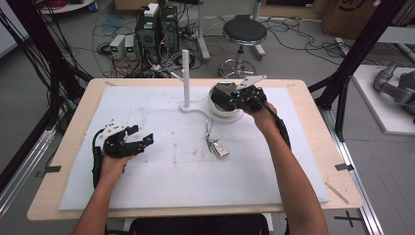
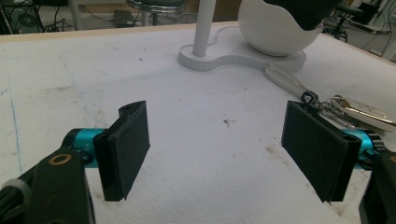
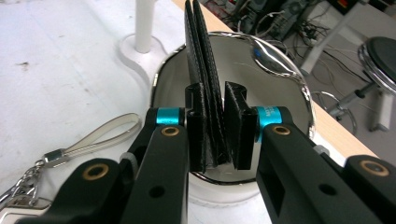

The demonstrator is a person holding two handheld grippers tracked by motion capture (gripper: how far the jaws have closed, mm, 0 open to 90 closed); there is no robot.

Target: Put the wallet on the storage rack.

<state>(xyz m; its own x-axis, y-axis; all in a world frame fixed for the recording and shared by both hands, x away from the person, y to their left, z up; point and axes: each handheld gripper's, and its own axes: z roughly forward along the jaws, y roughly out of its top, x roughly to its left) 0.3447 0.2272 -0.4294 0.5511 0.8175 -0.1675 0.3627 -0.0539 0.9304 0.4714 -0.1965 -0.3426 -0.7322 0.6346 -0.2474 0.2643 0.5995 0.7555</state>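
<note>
Right tongs (image 3: 214,135) grip a black wallet (image 3: 201,70) over the bowl (image 3: 280,70); left tongs (image 2: 219,149) wide.

Left forearm enters from the near edge at the left and runs up to the left hand, which grips the left gripper (image 1: 128,139) low over the table. Its jaws point right and stand wide apart with nothing between them. Right forearm reaches from the near right towards the far centre. The right gripper (image 1: 226,96) is tilted downward, jaws drawn close together and clamped on a thin black wallet (image 3: 204,88) standing upright between the pads.
</note>
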